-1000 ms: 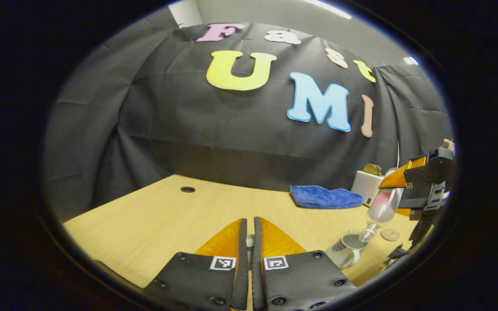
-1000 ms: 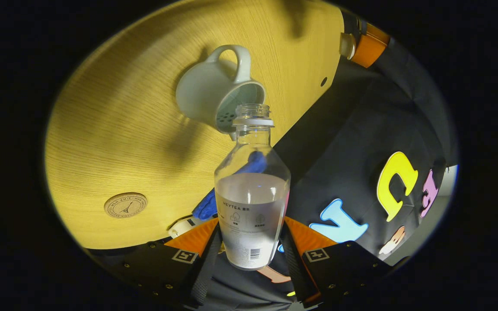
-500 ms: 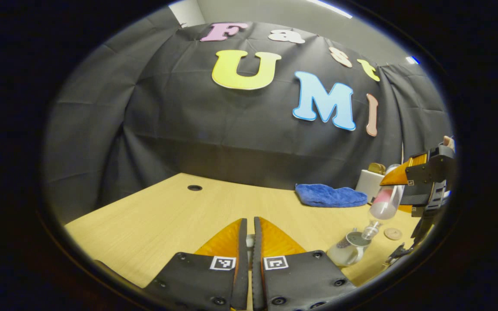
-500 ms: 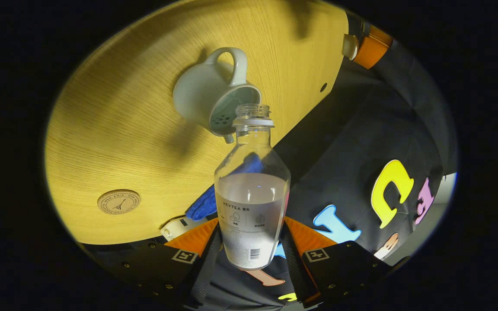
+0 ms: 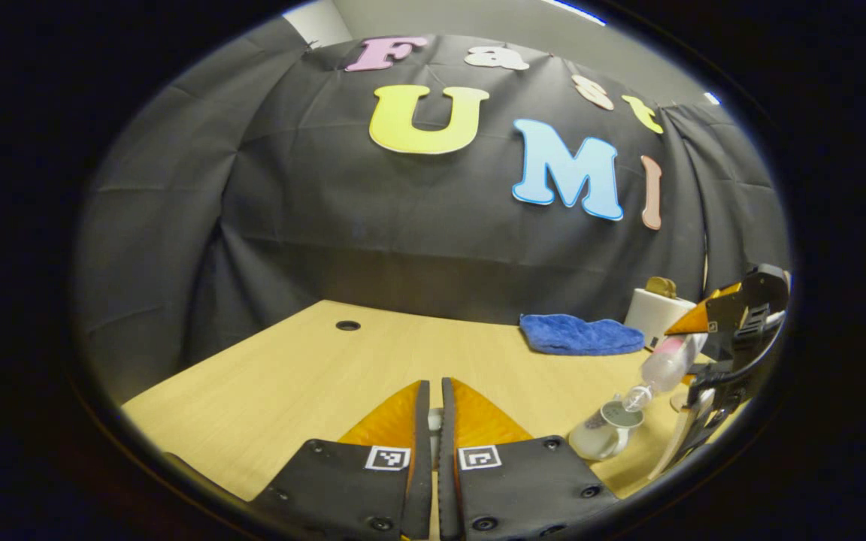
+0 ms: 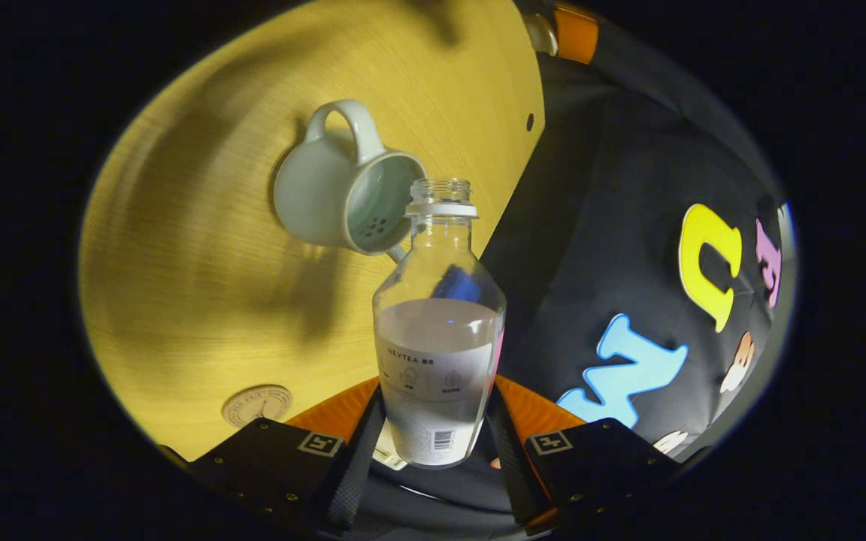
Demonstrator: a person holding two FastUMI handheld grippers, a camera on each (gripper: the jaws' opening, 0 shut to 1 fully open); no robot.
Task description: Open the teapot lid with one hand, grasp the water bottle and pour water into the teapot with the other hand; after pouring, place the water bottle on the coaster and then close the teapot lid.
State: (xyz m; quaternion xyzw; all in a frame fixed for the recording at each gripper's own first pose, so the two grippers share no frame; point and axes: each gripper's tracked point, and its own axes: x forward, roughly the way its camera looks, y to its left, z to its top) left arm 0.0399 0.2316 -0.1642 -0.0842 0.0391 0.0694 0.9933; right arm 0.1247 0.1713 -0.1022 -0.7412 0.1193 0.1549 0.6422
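Note:
The clear water bottle (image 6: 437, 338), uncapped and partly full, is held between the fingers of my right gripper (image 6: 437, 391). It is tilted, with its mouth at the rim of the open white teapot (image 6: 335, 199) on the wooden table. In the left gripper view the same bottle (image 5: 664, 362) slants down from the right gripper (image 5: 704, 330) onto the teapot (image 5: 602, 436). My left gripper (image 5: 433, 385) is shut, with a small white piece of the teapot lid (image 5: 434, 419) between its fingers, held away to the left of the pot. A round cork coaster (image 6: 256, 404) lies near the bottle's base.
A blue cloth (image 5: 579, 334) and a white box (image 5: 658, 312) sit at the back right of the table (image 5: 290, 376). A cable hole (image 5: 347, 325) is at the back left. The black booth wall stands close behind.
The right gripper has dropped lower and turned, bringing the bottle closer to level over the teapot. The left gripper has stayed shut and shifted only slightly.

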